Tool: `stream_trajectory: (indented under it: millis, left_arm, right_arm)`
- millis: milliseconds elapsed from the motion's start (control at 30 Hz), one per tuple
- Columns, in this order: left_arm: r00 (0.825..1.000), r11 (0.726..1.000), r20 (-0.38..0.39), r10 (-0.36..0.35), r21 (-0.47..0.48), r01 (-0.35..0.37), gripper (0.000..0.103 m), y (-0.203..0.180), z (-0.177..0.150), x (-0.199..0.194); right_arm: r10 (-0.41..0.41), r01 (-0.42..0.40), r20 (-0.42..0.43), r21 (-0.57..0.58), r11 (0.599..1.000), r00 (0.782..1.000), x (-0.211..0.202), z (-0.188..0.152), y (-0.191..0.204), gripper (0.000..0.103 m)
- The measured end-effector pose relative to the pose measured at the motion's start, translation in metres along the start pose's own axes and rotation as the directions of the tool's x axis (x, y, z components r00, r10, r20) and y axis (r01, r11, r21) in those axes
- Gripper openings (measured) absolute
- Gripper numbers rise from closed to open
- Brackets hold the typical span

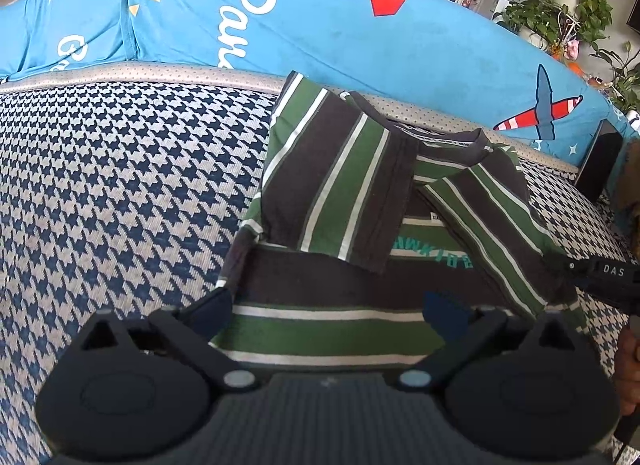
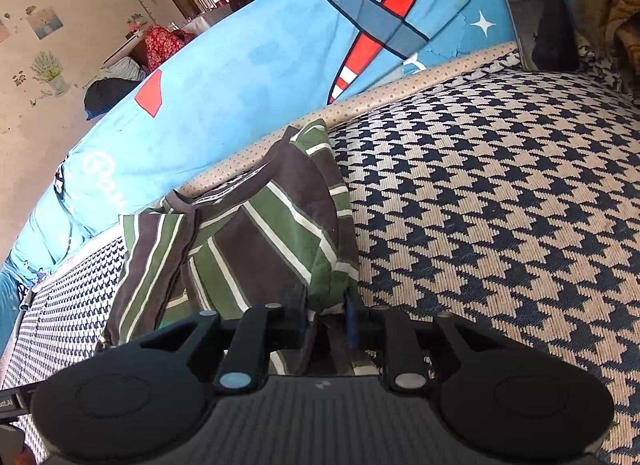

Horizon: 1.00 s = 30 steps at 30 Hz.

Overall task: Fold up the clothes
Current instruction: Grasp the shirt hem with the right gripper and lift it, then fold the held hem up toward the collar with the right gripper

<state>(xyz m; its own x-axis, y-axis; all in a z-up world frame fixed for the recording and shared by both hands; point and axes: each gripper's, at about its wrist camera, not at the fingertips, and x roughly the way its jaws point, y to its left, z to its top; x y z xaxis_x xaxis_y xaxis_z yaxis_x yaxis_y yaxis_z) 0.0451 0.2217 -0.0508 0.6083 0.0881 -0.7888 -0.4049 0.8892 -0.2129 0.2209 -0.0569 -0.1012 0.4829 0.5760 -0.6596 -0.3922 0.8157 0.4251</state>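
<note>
A green, brown and white striped T-shirt point(image 1: 340, 193) lies on the houndstooth seat cover point(image 1: 120, 185), collar toward the backrest and both sleeves folded inward over the chest. My left gripper point(image 1: 330, 309) hovers open over the shirt's lower part, its fingers spread wide with the cloth lying flat beneath them. My right gripper point(image 2: 328, 321) is shut on a bunched fold at the right edge of the T-shirt point(image 2: 272, 241), which rises slightly from the seat there. Its black housing point(image 1: 604, 275) shows at the right edge of the left wrist view.
A blue backrest cover point(image 1: 320, 25) printed with white lettering and a red plane runs behind the seat. Houseplants point(image 1: 560, 9) stand beyond it. A dark object point(image 2: 552, 37) sits in the seat's far right corner. Part of a hand point(image 1: 628, 349) shows at the right edge.
</note>
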Motion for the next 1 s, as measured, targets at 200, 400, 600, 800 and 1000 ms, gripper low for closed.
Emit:
stream_trajectory:
  millis: [200,400,600,800,1000]
  left_arm:
    - [1.000,1.000,0.006,0.011,-0.013,-0.011,0.101,0.009,0.001,-0.003]
    - [1.000,0.999,0.008,0.028,-0.044,-0.028,0.101,0.023,0.002,-0.007]
    - [0.999,0.994,0.011,0.049,-0.101,-0.047,0.101,0.041,0.005,-0.013]
    - [0.993,0.988,0.053,0.101,-0.125,-0.094,0.103,0.056,0.008,-0.027]
    - [0.984,0.977,0.069,0.165,-0.147,-0.154,0.103,0.079,0.008,-0.037]
  right_arm:
    - [-0.007,0.009,0.036,-0.041,0.999,0.999,-0.003,-0.003,0.016,0.015]
    - [0.044,-0.031,0.099,-0.124,0.992,0.994,-0.015,-0.006,0.053,0.014]
    - [0.109,-0.087,0.128,-0.167,0.982,0.986,-0.014,-0.012,0.099,0.013]
    - [0.197,-0.159,0.138,-0.246,0.956,0.971,-0.006,-0.024,0.150,0.013]
    - [0.322,-0.263,0.101,-0.376,0.889,0.941,0.010,-0.047,0.206,0.013]
